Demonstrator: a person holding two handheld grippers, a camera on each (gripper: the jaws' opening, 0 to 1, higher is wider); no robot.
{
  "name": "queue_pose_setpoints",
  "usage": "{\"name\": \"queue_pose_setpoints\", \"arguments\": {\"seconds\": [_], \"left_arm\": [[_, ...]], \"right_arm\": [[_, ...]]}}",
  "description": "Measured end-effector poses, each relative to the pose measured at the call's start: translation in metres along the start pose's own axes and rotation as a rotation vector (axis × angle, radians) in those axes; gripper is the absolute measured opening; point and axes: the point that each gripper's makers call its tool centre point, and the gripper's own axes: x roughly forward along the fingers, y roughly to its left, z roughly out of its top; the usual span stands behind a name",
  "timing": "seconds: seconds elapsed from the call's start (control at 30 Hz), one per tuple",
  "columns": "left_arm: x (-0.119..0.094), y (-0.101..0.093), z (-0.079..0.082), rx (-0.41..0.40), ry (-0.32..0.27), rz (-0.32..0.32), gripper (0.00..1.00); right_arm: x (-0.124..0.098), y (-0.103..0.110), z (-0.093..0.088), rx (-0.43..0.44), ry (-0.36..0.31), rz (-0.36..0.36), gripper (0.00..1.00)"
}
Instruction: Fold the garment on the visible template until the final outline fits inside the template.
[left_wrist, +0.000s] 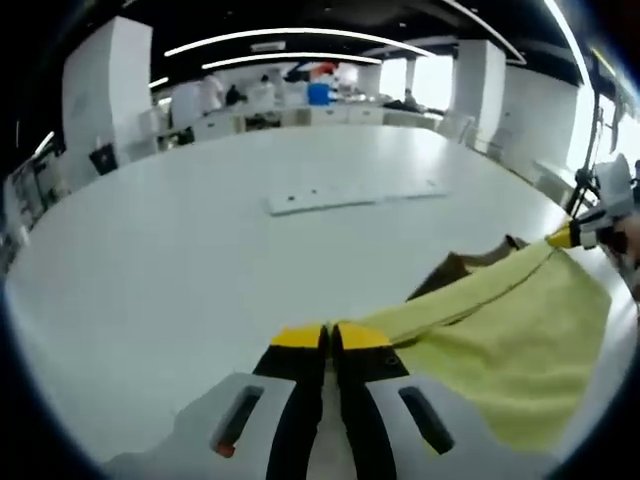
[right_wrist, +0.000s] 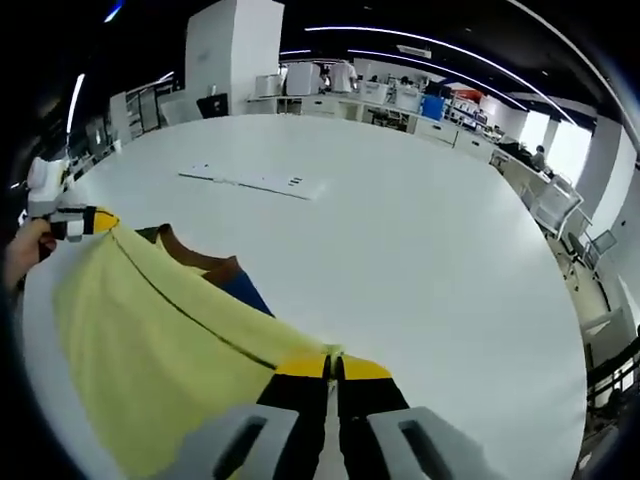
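Note:
A yellow garment hangs stretched between my two grippers above the white table. In the left gripper view my left gripper is shut on one end of the garment's top edge. The right gripper pinches the other end at the far right. In the right gripper view my right gripper is shut on the yellow garment, and the left gripper holds the far corner, with a hand behind it. A brown and blue piece lies under the cloth and is partly hidden; its brown part shows in the left gripper view too.
A flat white panel lies further out on the table; the same white panel appears in the right gripper view. Desks, white cabinets and chairs stand beyond the table's rounded edge.

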Motion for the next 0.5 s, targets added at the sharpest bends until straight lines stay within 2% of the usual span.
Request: {"name": "queue_pose_setpoints", "arguments": {"seconds": [0.13,0.33,0.43,0.5], "left_arm": [[-0.005,0.000,0.005,0.027,-0.015,-0.025,0.14],[-0.013,-0.007,0.008,0.096,-0.046,-0.115,0.21],[-0.017,-0.009,0.004,0.200,-0.039,-0.147,0.21],[-0.019,-0.012,0.002,0.189,-0.039,-0.165,0.23]], "right_arm": [[-0.005,0.007,0.005,0.043,-0.024,0.047,0.06],[-0.014,0.014,0.010,0.011,-0.050,0.077,0.15],[-0.018,0.015,0.011,-0.032,-0.062,0.082,0.20],[-0.021,0.019,0.011,-0.033,-0.073,0.106,0.22]]}}
